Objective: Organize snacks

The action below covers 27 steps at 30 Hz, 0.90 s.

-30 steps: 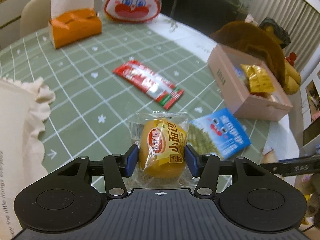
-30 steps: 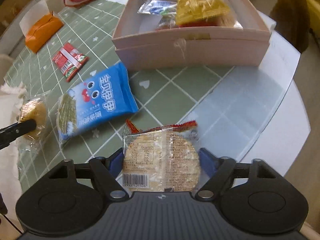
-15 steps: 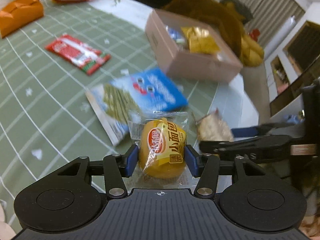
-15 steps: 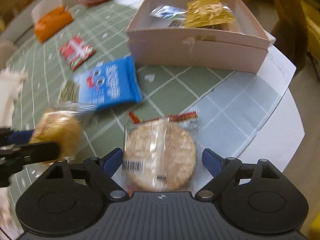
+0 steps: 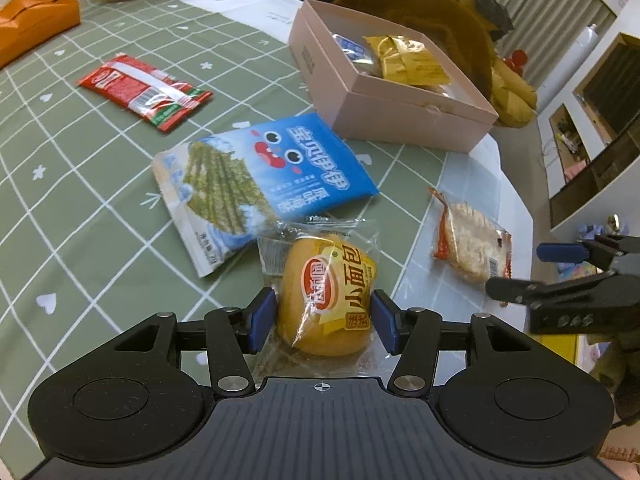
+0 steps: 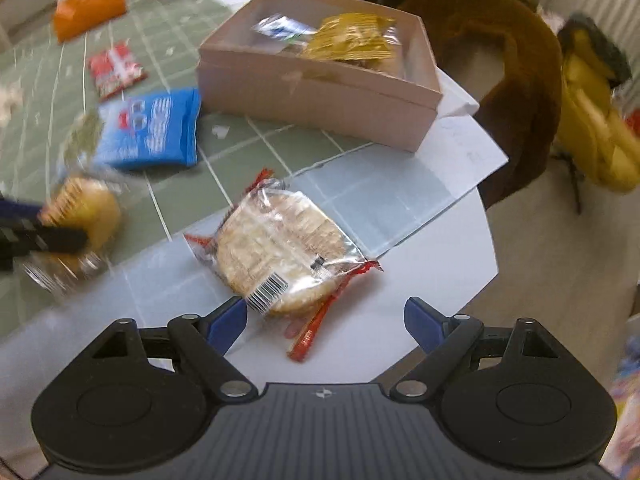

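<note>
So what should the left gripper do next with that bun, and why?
Probably finish letting go and back off. The left gripper has just been opening its jaws with the wrapped bun between them, low on the tablecloth beside the blue seaweed pack; the right gripper is open, the cracker lying loose ahead of it.

The wrapped bun was seen between the left gripper pads, whose jaws had just been opening. The rice cracker was seen lying nearby on the table.
</note>
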### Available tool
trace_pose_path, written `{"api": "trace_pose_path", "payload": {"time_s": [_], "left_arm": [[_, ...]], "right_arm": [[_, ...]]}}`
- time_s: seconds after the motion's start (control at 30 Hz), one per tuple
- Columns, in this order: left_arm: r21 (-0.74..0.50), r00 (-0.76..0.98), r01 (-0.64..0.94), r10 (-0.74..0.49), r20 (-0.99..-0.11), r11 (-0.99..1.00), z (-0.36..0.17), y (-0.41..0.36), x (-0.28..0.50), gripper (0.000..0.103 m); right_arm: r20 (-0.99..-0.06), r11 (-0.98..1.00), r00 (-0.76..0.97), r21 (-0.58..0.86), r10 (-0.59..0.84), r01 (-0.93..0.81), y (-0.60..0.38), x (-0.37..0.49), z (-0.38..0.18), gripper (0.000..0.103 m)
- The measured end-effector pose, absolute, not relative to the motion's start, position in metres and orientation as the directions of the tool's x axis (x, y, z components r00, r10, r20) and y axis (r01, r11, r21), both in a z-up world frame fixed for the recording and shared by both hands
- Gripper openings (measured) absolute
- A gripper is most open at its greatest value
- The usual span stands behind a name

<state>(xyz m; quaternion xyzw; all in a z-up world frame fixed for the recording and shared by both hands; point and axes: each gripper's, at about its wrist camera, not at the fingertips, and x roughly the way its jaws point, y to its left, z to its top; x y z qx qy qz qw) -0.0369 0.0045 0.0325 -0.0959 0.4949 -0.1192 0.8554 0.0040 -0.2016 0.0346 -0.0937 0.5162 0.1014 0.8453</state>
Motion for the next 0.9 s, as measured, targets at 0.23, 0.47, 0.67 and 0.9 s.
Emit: {"api": "trace_pose_path", "payload": {"time_s": [0.23,0.47,0.67,0.9], "left_arm": [[-0.284,0.486,0.107,-0.300,-0.821,0.953,0.031,0.002,-0.038,0.060],[-0.275,0.488,0.102,-0.289,-0.824,0.956,0.031,0.000,-0.038,0.060],[-0.274,0.488,0.100,-0.287,-0.824,0.956,0.031,0.000,-0.038,0.060],[-0.315,0.498,0.072,-0.308,-0.811,0.946,0.036,0.003,-0.042,0.057]], "right_arm": [[-0.925,0.971,0.300,0.235,0.235,-0.035,-0.210,0.038,0.029,0.087],[-0.945,0.985,0.292,0.167,0.146,0.049,-0.185,0.060,0.020,0.087],[-0.938,0.992,0.325,0.109,0.122,-0.058,-0.173,0.047,0.022,0.081],[-0.921,0.982,0.346,0.142,0.178,-0.127,-0.186,0.023,0.038,0.081]]}}
